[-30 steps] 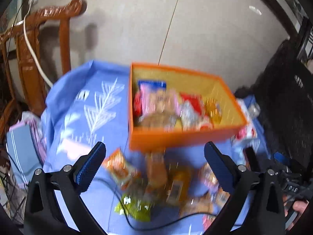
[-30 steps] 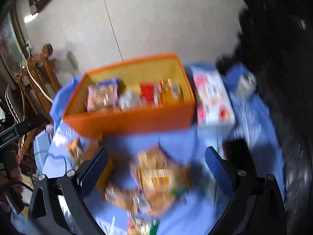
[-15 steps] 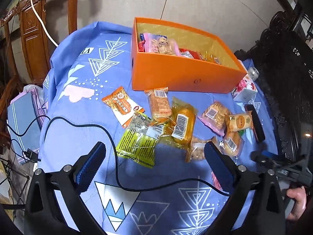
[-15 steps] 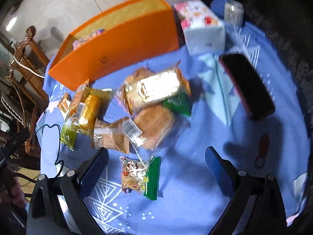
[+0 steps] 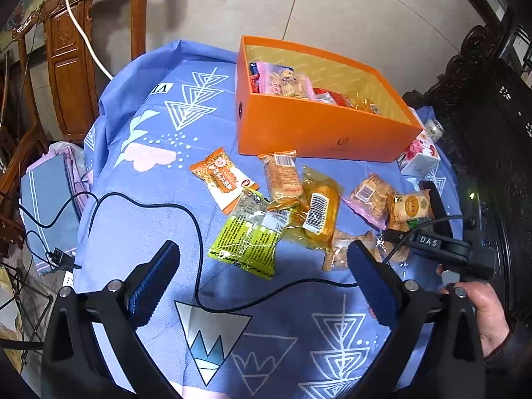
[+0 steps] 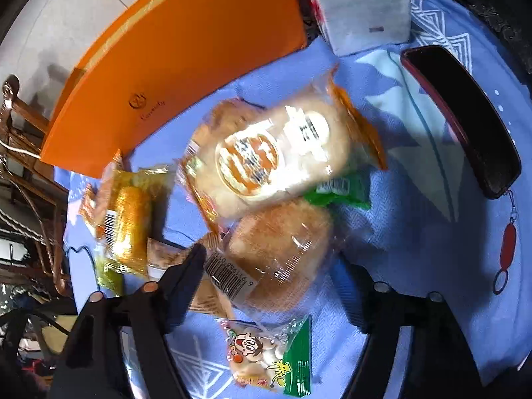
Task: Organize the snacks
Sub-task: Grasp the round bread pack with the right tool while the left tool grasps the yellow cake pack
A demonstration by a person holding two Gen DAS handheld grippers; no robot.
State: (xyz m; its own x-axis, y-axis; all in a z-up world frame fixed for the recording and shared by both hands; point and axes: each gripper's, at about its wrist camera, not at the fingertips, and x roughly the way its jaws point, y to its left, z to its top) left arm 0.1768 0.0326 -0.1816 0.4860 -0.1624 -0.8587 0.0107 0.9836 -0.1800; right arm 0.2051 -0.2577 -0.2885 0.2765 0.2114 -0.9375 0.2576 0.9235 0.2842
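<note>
Between my right fingers (image 6: 269,266) sits a clear-wrapped bun (image 6: 282,249) with its barcode turned toward the left finger (image 6: 186,272), whose tip touches the wrapper; the right finger of that pair is in shadow at the wrapper's other edge, and I cannot tell whether it touches. These fingers have just been closing, partly spread now, with the bun in the gap but not visibly pinched. Just beyond their tips lies a round-labelled pastry packet (image 6: 279,156), overlapping a green wrapper (image 6: 335,193). Nearer than the tips is a cartoon-printed candy bag (image 6: 266,355). Left of the left finger rests a golden-yellow cake packet (image 6: 128,219). Far ahead stands the orange box (image 6: 186,56), a tissue pack (image 6: 362,10) to its right, and a dark phone (image 6: 465,126) off to the right of the fingers.

My left fingers (image 5: 262,286) stand wide apart, empty, above the blue patterned cloth (image 5: 139,206) covering the desk (a black cable (image 5: 196,232) loops across it between them). Ahead of them lies a yellow-green packet (image 5: 249,239), then an orange-and-white packet (image 5: 222,179) further on to the left. The orange box beyond already holds several snacks (image 5: 286,83). At the right, a hand (image 5: 482,306) grips the other tool.
</note>
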